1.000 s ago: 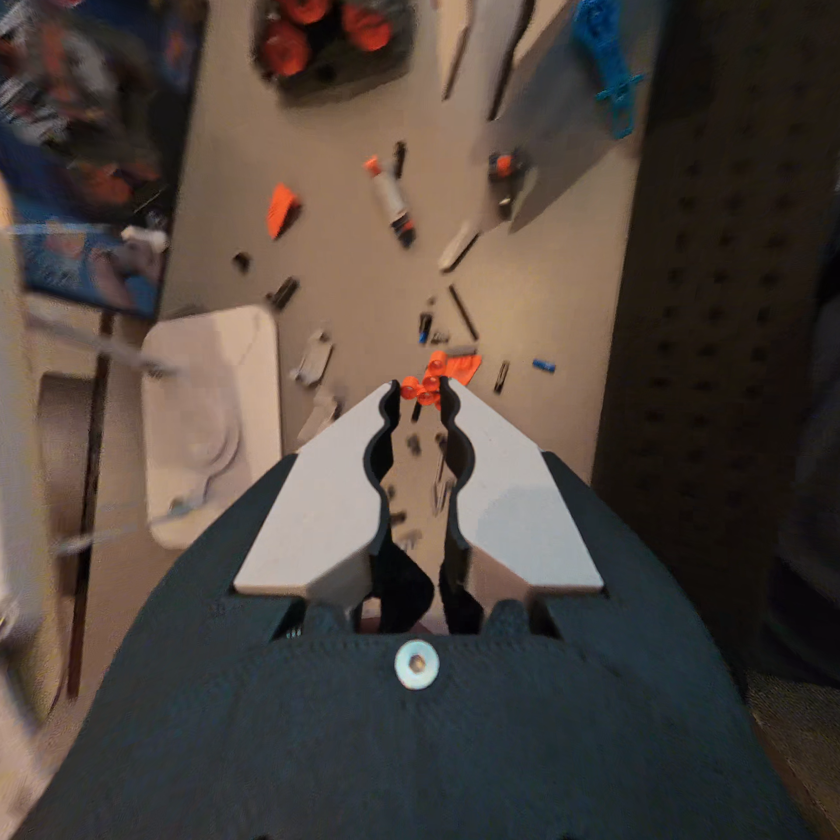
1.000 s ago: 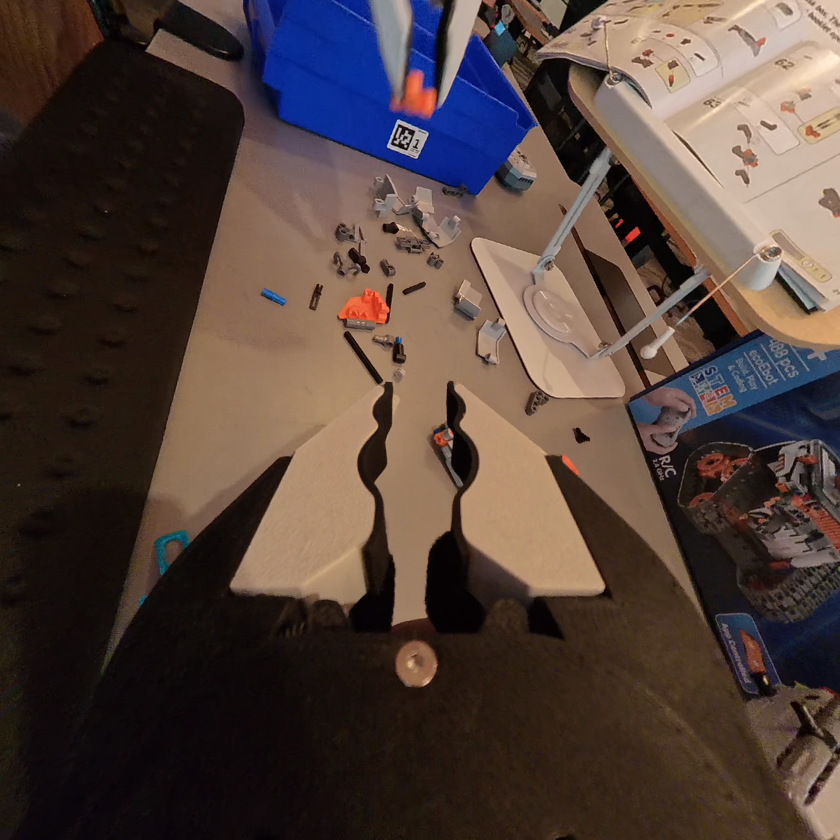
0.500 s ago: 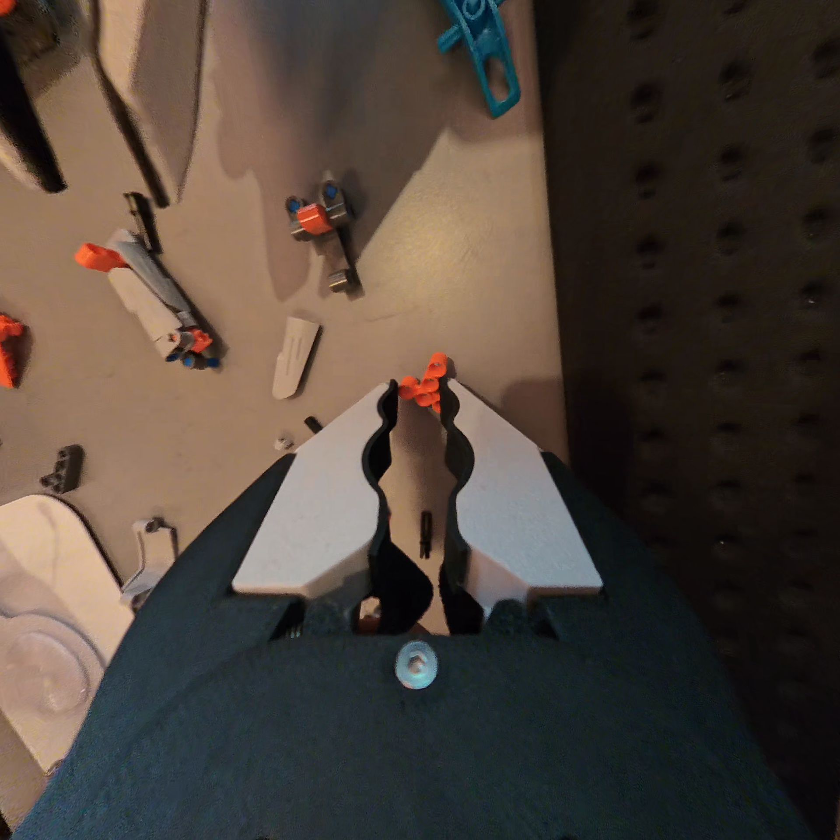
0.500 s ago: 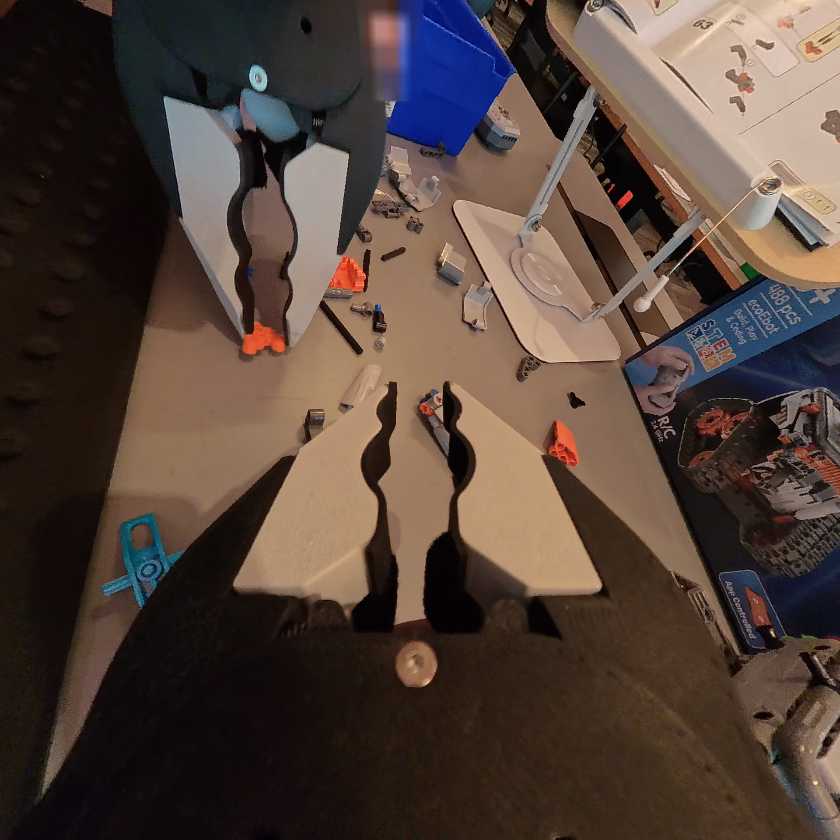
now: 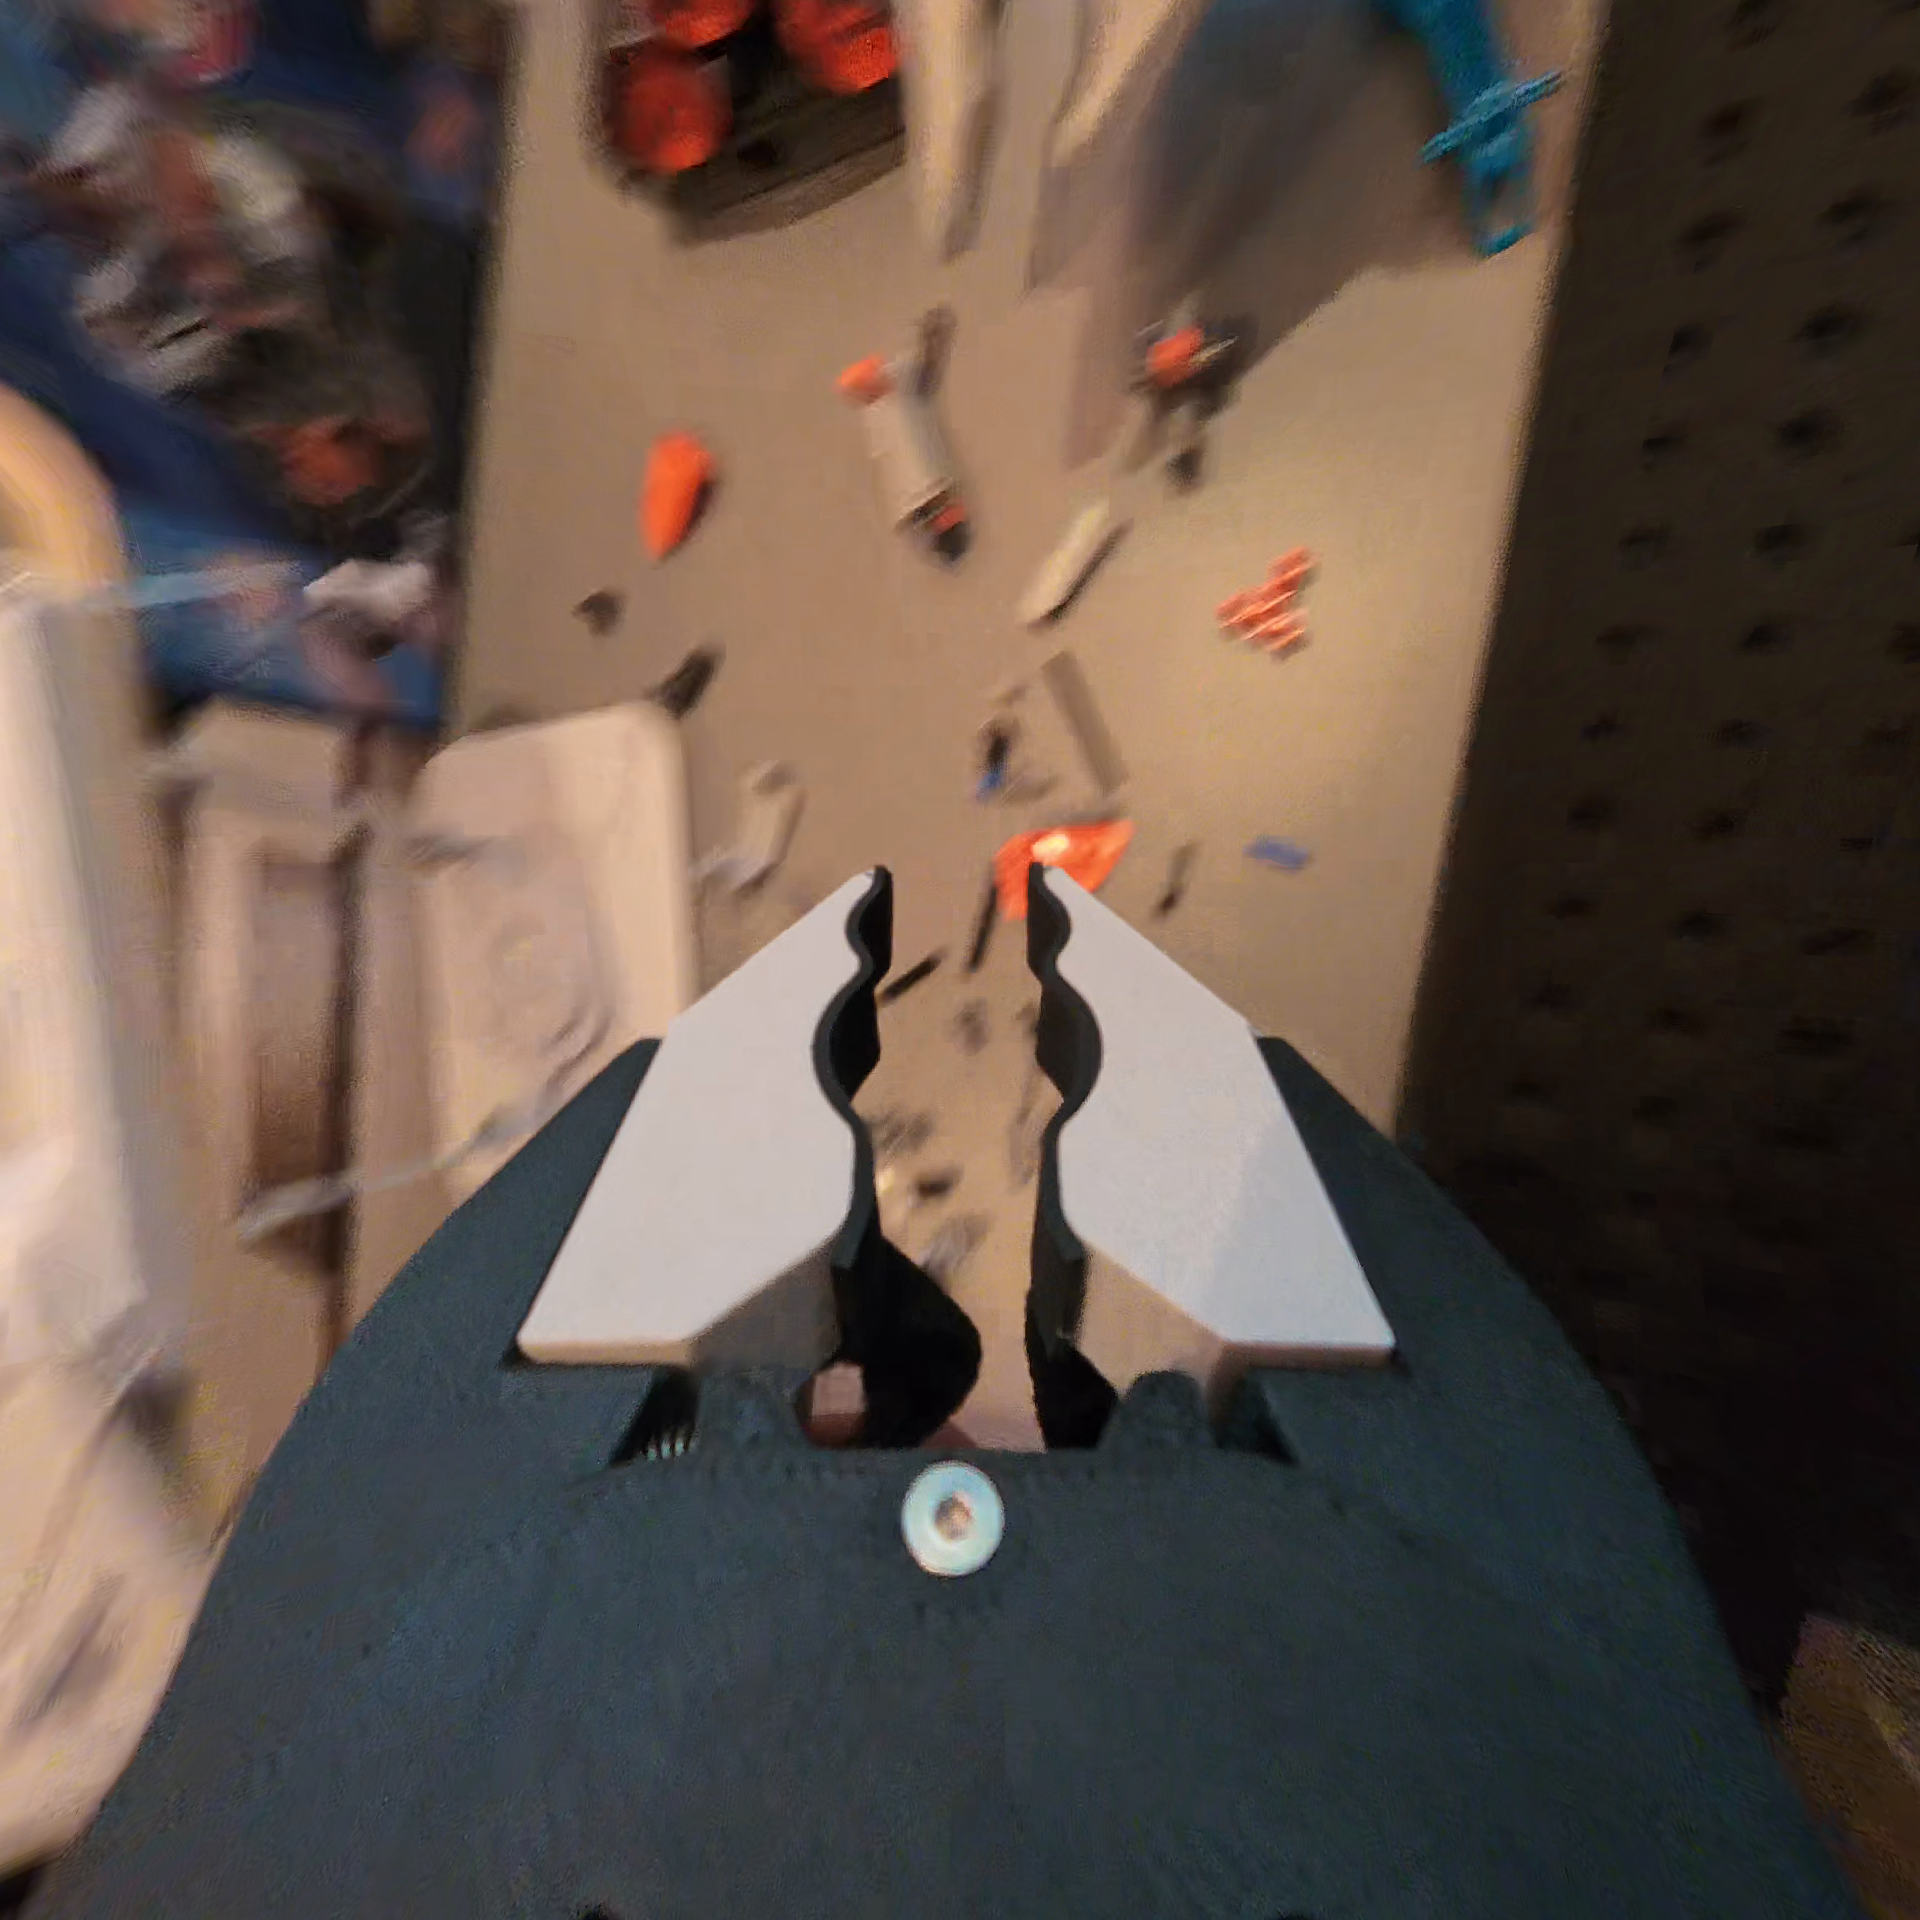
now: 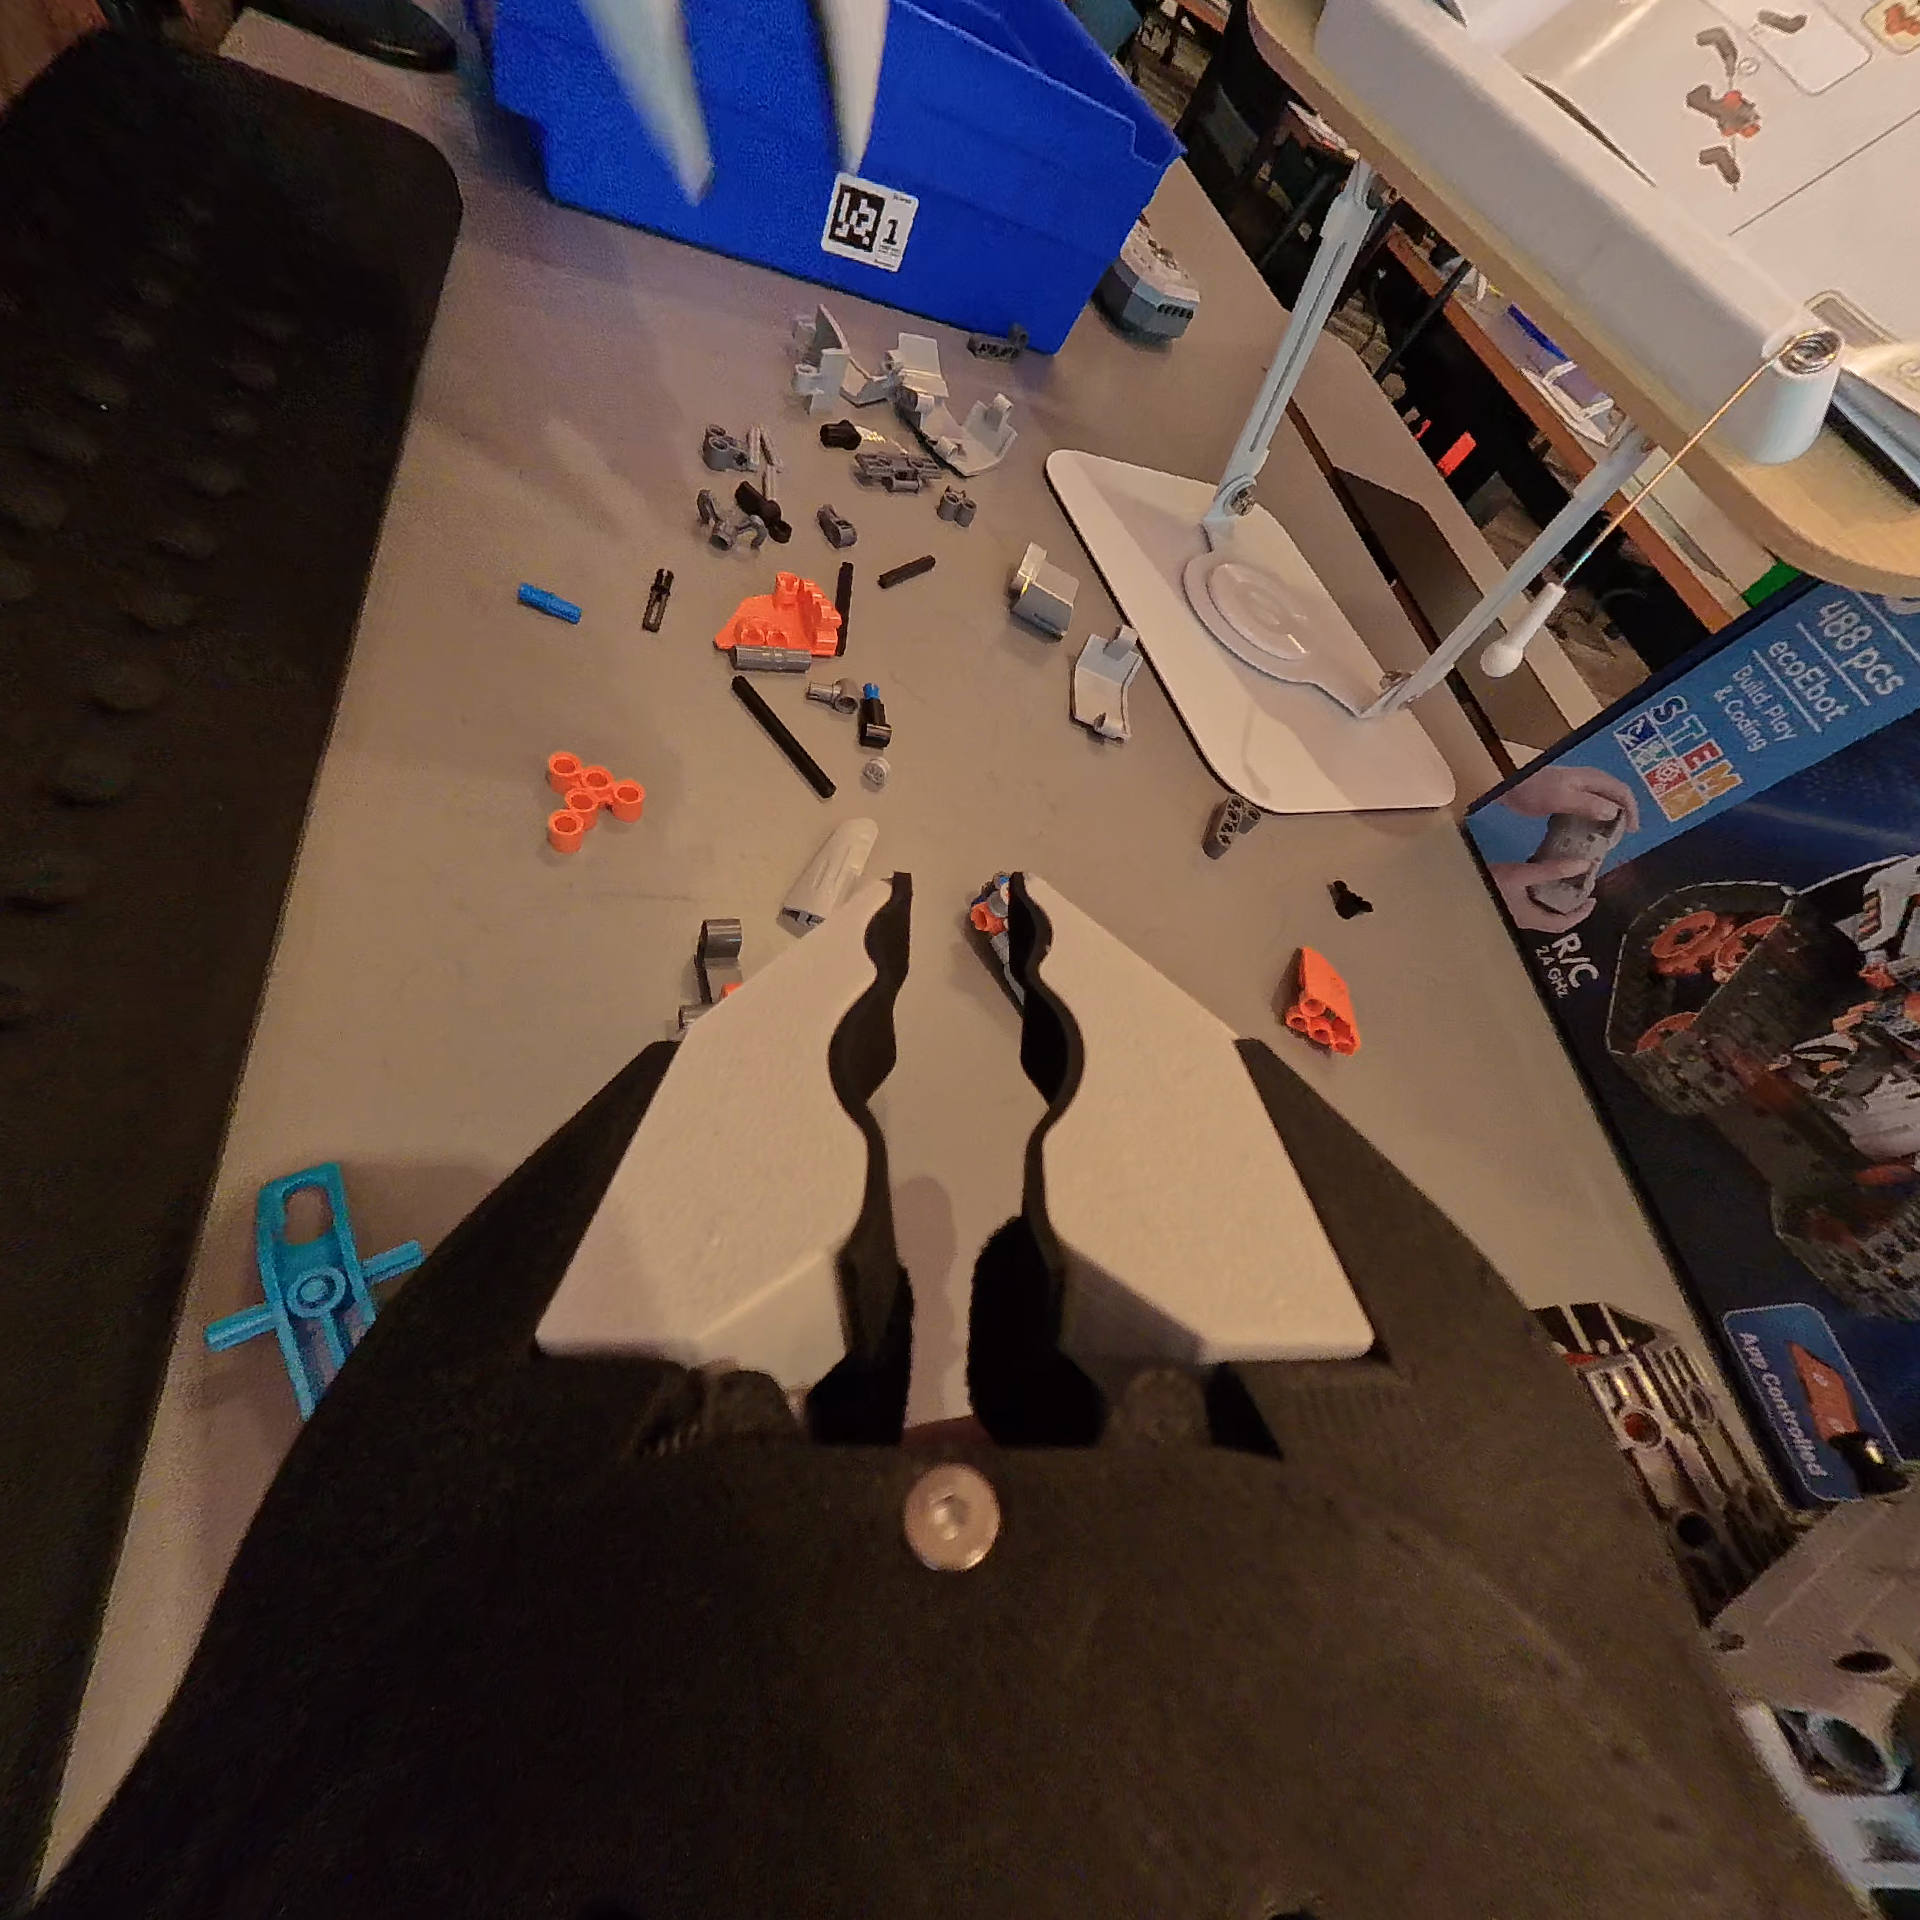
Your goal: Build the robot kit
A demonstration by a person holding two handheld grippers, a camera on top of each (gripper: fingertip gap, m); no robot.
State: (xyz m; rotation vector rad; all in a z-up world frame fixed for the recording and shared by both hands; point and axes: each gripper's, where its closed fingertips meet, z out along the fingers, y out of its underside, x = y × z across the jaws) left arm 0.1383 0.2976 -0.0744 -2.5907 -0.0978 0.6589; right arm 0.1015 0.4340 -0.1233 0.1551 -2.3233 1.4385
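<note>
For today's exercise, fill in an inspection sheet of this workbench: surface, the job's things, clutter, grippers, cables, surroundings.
Surface: grey table, dark studded mat along one side.
Job's things: loose building-toy parts; orange T-shaped connector lying free, orange panel piece, black axle, white fairing.
Clutter: teal tool, small blue pin.
Grippers: left gripper open, empty, view blurred; right gripper open, empty, above a grey-orange assembly.
Cables: nothing seen.
Surroundings: blue bin, white stand bearing an instruction booklet, kit box.
</note>
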